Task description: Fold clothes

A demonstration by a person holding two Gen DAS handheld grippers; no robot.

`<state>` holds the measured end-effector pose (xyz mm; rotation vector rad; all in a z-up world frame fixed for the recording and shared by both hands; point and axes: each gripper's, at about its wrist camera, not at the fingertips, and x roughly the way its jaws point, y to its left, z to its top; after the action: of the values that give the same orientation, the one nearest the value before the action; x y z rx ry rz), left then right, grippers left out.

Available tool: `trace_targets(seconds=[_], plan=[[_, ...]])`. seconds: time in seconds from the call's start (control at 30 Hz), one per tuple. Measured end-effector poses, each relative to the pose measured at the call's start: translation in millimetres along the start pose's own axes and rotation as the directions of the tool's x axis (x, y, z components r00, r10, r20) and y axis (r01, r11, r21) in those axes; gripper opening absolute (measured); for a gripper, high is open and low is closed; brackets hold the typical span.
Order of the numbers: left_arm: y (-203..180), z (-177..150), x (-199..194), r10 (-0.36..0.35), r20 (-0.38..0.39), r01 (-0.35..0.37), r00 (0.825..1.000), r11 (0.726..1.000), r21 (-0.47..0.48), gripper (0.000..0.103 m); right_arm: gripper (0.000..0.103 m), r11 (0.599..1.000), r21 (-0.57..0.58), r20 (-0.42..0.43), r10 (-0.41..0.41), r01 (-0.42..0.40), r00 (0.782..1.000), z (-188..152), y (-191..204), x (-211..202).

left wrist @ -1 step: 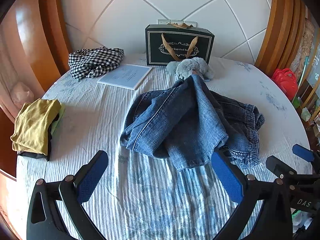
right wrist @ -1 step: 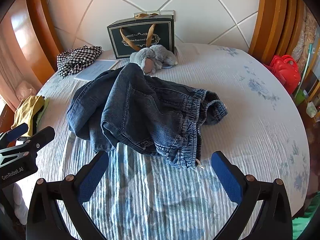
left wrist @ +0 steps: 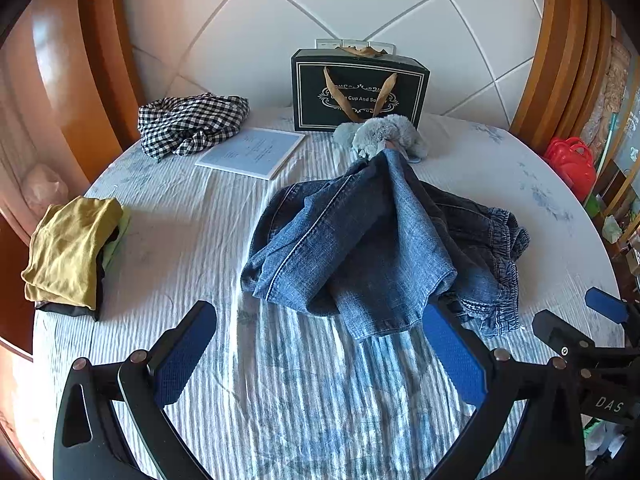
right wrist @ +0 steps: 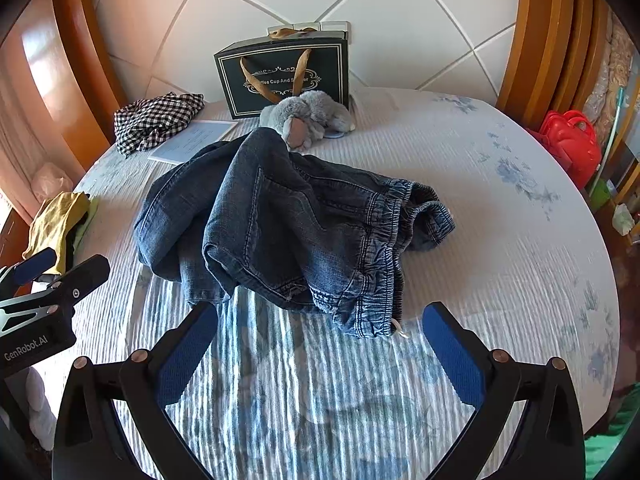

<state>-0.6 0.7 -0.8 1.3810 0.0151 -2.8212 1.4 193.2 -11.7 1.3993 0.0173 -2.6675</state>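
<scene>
Item: crumpled blue denim jeans [left wrist: 380, 240] on our striped white-clothed desk [left wrist: 180, 220].
Our left tongs [left wrist: 320, 360] and right tongs [right wrist: 320, 360] gape empty just before its near edge.

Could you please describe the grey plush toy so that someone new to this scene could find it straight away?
Start at the round table under its pale striped cloth and look to its far edge, where a dark gift bag stands against the tiled wall. The grey plush toy lies just before that bag, beyond the crumpled jeans. It alone is furry.
</scene>
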Motion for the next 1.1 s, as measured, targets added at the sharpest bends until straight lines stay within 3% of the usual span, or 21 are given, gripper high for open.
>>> trace_targets(seconds=[0.2, 0.27, 1.1], plan=[[2.8, -3.7, 5.7, 0.019, -0.019, -0.019, 1.000, 1.000, 0.006, 0.103, 0.103, 1.000, -0.003, 0.004, -0.030, 0.030, 1.000, -3.1, 6.8, -0.8], [4.7, -6.4, 5.5, 0.020, -0.022, -0.020, 1.000, 1.000, 0.009, 0.103, 0.103, 1.000, 0.011, -0.011, -0.001, 0.002, 1.000, 1.0, 0.1, -0.3], [6.5, -5.3, 3.7, 0.019, -0.049, -0.019, 0.999, 1.000, -0.001, 0.103, 0.103, 1.000, 0.004, 0.001, 0.002, -0.002, 1.000, -0.1, -0.1, 0.7]])
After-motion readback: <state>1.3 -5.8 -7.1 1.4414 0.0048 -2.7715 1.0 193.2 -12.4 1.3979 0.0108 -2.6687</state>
